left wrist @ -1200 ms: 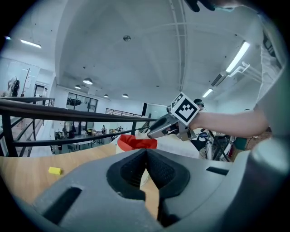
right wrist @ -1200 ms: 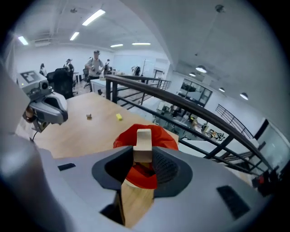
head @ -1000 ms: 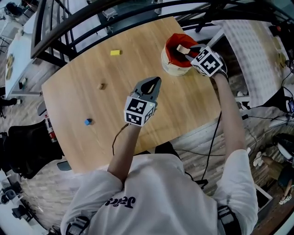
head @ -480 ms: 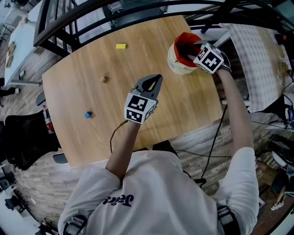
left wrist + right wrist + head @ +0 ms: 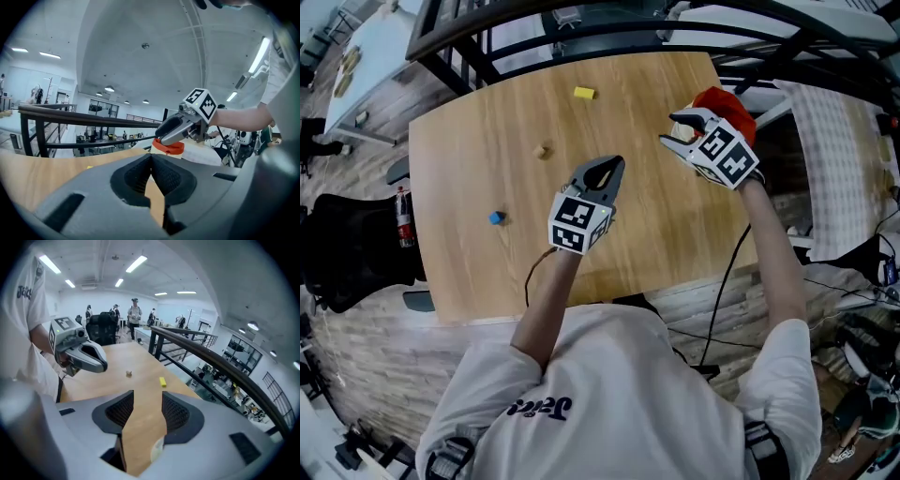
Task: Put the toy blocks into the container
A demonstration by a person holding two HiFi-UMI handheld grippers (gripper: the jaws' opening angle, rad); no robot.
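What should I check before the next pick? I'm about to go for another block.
1. The right gripper is free: ok; its jaws have just been opening, nothing between them.
2. The left gripper is ready to grasp: not ok; jaws shut, empty.
3. Blocks lie in the open on the table: ok; yellow block, tan block and blue block are well apart.
4. The container stands upright: ok, in the left gripper view.
5. Room inside it: cannot tell.

Right gripper (image 5: 672,131) — fingers (image 5: 178,413) newly apart, empty
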